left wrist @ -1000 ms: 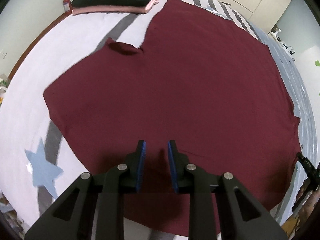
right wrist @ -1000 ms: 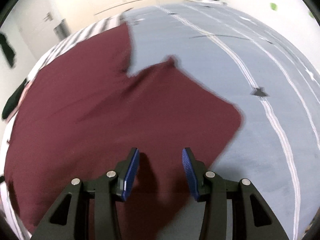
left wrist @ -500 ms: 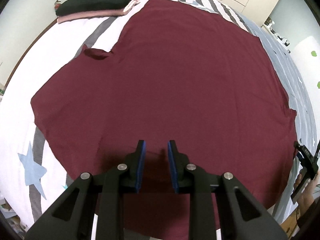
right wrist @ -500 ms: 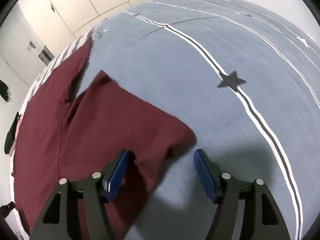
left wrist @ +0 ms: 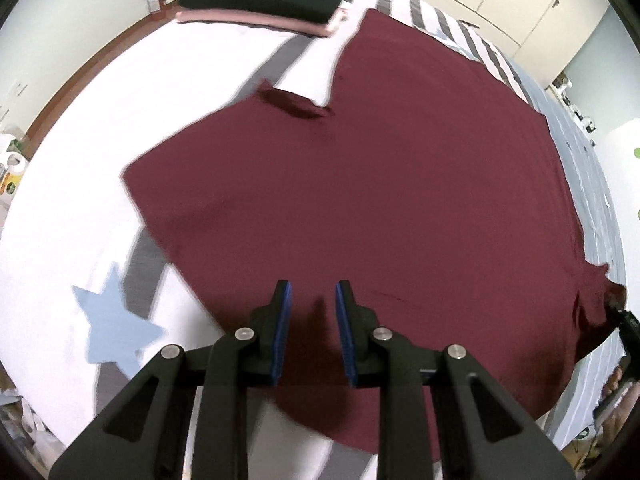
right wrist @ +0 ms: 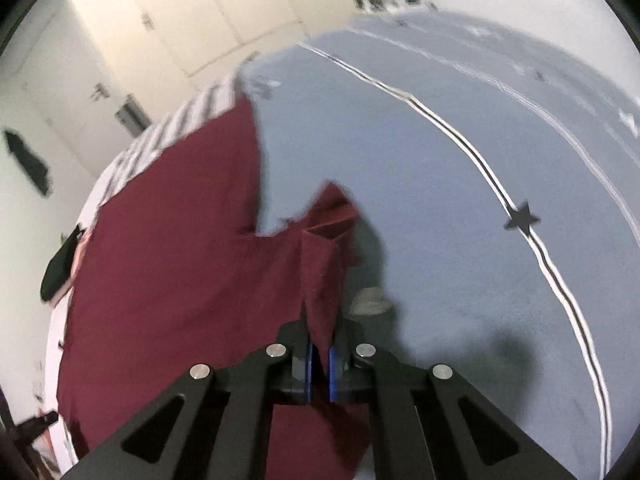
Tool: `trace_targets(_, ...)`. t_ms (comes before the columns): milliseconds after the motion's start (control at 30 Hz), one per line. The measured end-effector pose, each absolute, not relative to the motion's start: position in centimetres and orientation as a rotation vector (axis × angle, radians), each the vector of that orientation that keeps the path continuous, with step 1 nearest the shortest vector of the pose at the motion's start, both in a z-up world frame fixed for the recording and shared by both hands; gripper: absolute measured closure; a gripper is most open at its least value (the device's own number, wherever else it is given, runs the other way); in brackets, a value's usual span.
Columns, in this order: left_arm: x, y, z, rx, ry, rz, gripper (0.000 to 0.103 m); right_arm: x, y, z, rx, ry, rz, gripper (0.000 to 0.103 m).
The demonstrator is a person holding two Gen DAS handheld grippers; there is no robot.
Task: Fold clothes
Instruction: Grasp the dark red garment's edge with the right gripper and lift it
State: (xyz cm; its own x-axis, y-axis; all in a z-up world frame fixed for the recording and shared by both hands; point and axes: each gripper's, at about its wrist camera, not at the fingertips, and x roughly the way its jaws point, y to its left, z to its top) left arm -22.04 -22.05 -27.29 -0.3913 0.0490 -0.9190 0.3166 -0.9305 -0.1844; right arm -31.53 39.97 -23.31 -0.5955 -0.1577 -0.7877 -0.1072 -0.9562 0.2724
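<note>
Maroon shirt sleeve between right fingers

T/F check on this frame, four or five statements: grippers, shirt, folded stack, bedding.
1. The right gripper is shut on the maroon shirt. True.
2. The left gripper pinches the shirt. False: its jaws stand apart above the cloth, with nothing between them.
3. A black garment lies on a pink one at the bed's far side. True.
4. The shirt is folded in half. False: it lies spread out, only a sleeve lifted.
5. A black star sits on the blue cover's stripe. True.
</note>
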Motion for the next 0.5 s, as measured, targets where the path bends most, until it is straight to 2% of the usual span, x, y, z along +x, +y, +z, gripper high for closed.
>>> trace_targets(267, -19.3, -31.6, -26.1, 1.572, 0.555, -2.421, 0.083, -28.5, 20.6, -17.8, 1.278, -0.129, -2.605, 0.098)
trace_targets(500, -16.9, -40.9, -23.6, 1.494, 0.549, -2.410, 0.083, -26.6, -0.3, -15.6, 1.166, -0.183, -2.313, 0.098)
